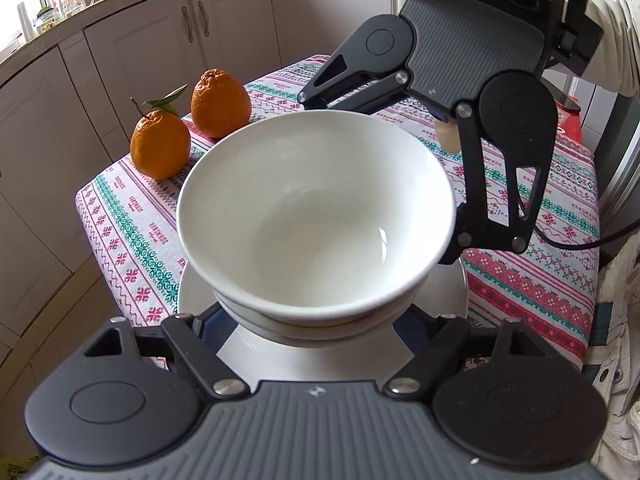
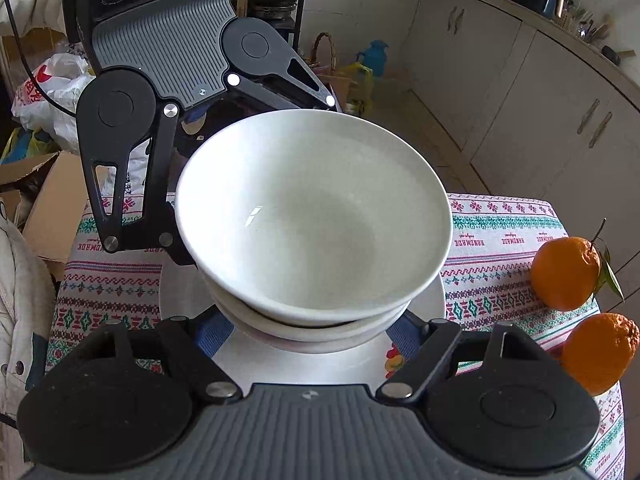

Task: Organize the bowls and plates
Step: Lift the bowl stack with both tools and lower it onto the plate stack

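Both hand-held grippers, left & right, spread apart flanking the stacked bowls on the plate mid-surface: I'd close evenly, lift level w/o tilting.

The left claw and right claw face each other, both spread wide.

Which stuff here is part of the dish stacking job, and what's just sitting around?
Job: top bowl, second bowl nested under it, white plate beneath them.

Lying about: two oranges, patterned tablecloth, cardboard boxes, plastic bags.
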The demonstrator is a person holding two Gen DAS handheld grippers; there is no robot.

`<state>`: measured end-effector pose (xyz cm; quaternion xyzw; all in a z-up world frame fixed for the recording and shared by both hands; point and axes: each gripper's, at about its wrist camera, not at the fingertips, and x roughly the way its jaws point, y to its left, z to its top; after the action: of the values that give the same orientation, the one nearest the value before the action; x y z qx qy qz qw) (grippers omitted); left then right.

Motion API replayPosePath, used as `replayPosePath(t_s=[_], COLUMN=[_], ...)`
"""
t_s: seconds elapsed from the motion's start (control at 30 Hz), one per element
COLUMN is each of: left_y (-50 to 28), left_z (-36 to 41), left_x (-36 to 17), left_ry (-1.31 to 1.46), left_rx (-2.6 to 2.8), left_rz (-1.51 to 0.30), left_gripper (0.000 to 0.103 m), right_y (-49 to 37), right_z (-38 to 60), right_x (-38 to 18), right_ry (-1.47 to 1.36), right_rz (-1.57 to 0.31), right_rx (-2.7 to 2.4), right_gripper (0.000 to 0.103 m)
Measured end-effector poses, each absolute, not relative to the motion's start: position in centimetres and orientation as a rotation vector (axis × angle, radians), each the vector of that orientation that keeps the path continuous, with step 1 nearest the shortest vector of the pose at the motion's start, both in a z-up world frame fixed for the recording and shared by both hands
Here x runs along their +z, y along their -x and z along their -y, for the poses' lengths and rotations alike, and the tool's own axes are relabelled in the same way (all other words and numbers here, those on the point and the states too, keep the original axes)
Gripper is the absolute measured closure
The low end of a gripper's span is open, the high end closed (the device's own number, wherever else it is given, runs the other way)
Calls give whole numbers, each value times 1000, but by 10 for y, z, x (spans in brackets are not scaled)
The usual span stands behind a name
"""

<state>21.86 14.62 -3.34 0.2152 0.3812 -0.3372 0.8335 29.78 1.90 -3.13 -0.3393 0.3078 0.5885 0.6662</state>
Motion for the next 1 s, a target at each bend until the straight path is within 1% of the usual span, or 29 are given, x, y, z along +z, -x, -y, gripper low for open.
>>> replayPosePath(t_s=[1.0], left_y=[-222], left_z=[-153], left_x=[-37], left_ry=[-419], left_rx=[-716], left_rz=[-814], left_gripper=[19], right_y=[-311], right_z=[-21], right_x=[-43], right_ry=[737], right_rz=[-726], right_rx=[1359], right_gripper=[17])
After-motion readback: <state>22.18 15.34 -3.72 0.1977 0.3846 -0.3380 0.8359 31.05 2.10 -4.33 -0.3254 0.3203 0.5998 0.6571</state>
